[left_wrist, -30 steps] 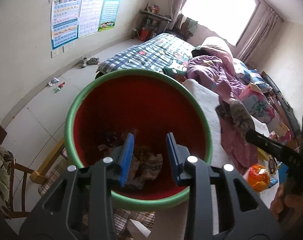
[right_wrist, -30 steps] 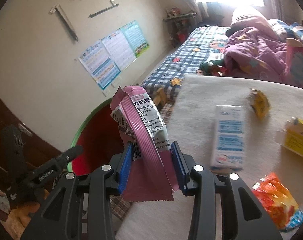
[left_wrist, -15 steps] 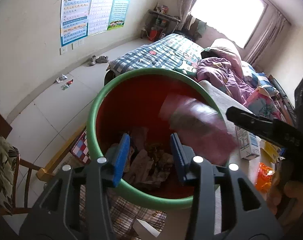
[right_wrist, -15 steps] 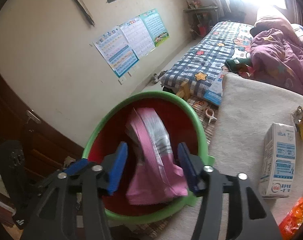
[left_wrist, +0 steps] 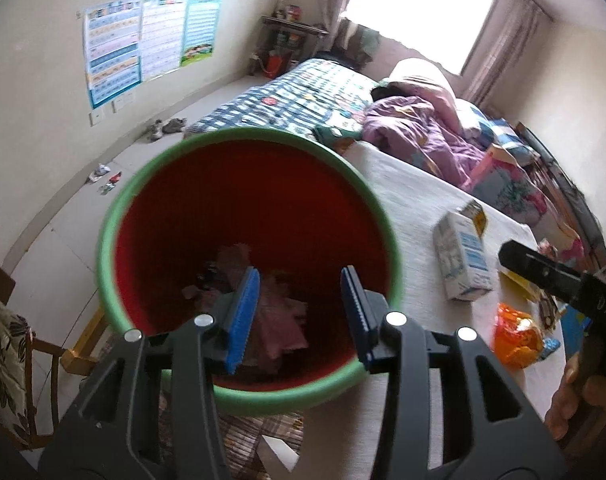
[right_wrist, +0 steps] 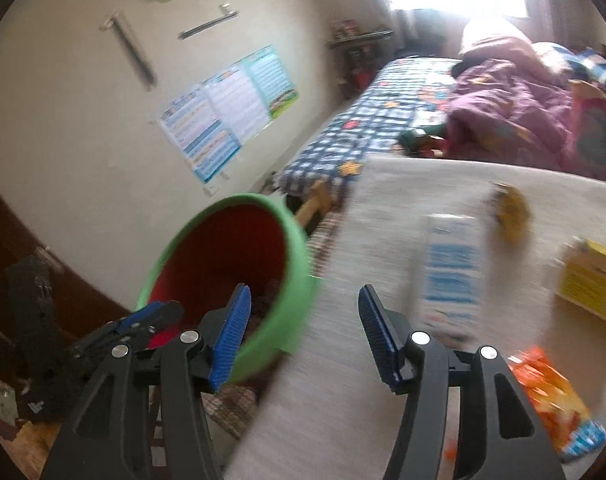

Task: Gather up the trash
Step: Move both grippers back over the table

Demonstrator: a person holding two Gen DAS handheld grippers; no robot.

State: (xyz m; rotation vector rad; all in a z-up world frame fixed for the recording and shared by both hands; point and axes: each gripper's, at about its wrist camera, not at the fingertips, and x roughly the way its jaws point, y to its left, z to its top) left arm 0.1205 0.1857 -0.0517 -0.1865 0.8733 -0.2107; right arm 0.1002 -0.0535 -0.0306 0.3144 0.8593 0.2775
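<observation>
A red bin with a green rim (left_wrist: 239,394) (right_wrist: 299,280) stands at the table's left edge and holds crumpled trash, with a pink wrapper (left_wrist: 279,320) on top. My left gripper (left_wrist: 299,316) is open and empty above the bin's mouth. My right gripper (right_wrist: 301,336) is open and empty over the table edge beside the bin. On the white table lie a blue-and-white milk carton (left_wrist: 463,260) (right_wrist: 451,276), an orange snack bag (left_wrist: 517,336) (right_wrist: 551,392), a yellow box (right_wrist: 591,284) and a small yellow wrapper (right_wrist: 511,210).
The white table (left_wrist: 407,200) (right_wrist: 343,400) runs to the right of the bin. A bed with a checked cover (left_wrist: 303,96) and purple bedding lies beyond. A wooden chair with a floral cushion (left_wrist: 7,360) is at lower left. Posters hang on the wall (left_wrist: 143,40).
My right gripper opened and let the pink wrapper fall into the bin, then swung right, back over the table. The left gripper stayed open over the bin.
</observation>
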